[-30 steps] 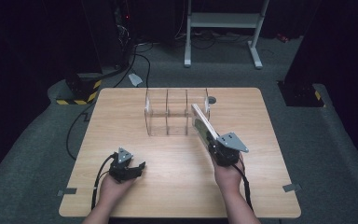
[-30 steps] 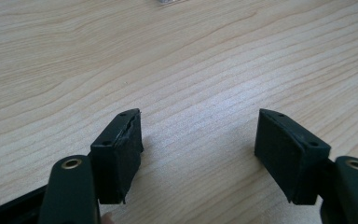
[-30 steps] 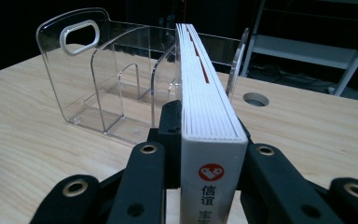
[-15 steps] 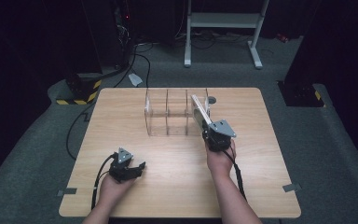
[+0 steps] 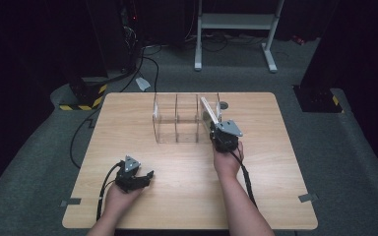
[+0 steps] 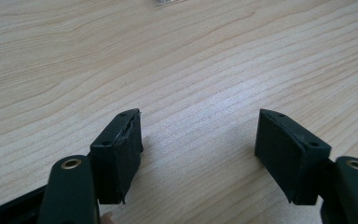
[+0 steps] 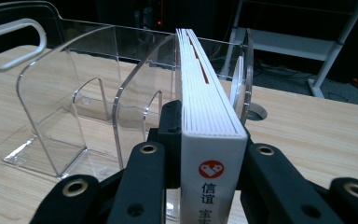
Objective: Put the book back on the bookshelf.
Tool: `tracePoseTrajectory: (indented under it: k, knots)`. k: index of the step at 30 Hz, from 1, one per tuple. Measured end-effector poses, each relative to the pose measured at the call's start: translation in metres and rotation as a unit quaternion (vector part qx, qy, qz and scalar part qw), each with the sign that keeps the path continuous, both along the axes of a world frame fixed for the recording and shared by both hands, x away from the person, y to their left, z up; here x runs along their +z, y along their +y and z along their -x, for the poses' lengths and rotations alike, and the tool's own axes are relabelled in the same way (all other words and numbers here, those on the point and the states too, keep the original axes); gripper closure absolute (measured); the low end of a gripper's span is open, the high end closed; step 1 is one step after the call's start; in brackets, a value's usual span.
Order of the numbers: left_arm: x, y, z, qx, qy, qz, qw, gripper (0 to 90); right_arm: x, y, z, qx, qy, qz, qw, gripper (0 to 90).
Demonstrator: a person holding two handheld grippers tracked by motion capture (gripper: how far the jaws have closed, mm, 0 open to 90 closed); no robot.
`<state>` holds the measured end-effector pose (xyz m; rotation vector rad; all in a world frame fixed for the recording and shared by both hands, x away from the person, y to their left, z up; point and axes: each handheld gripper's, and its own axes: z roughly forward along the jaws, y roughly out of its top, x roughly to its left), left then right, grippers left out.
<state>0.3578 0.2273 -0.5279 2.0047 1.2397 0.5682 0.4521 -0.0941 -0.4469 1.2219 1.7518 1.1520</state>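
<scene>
Showing red-logoed white spine, thick book [image 7: 208,140], pages upward

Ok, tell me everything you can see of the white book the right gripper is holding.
The white book is a thick softcover with a plain white spine bearing a red round logo and dark characters. Its page block shows fine white leaves with a thin red streak. It is clamped on both covers by the right gripper, spine toward the hand, and reaches into the rightmost slot of the clear acrylic divider rack.
</scene>
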Motion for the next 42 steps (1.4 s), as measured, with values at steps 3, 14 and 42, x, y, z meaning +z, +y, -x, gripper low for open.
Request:
tracePoseTrajectory:
  k: [3,14,42]
  knots:
    - [0.000,0.000,0.000,0.000,-0.001,0.000,1.0000,31.9,-0.002,0.001,-0.004,-0.003,0.004,-0.004,1.0000,75.2]
    - [0.000,0.000,0.000,-0.002,0.000,0.000,1.0000,31.8,-0.007,0.003,-0.010,-0.012,0.002,-0.001,0.9999,75.2]
    - [0.000,0.000,0.001,-0.005,-0.001,-0.001,1.0000,31.7,-0.017,-0.002,0.008,-0.021,0.017,-0.009,0.9996,68.7]
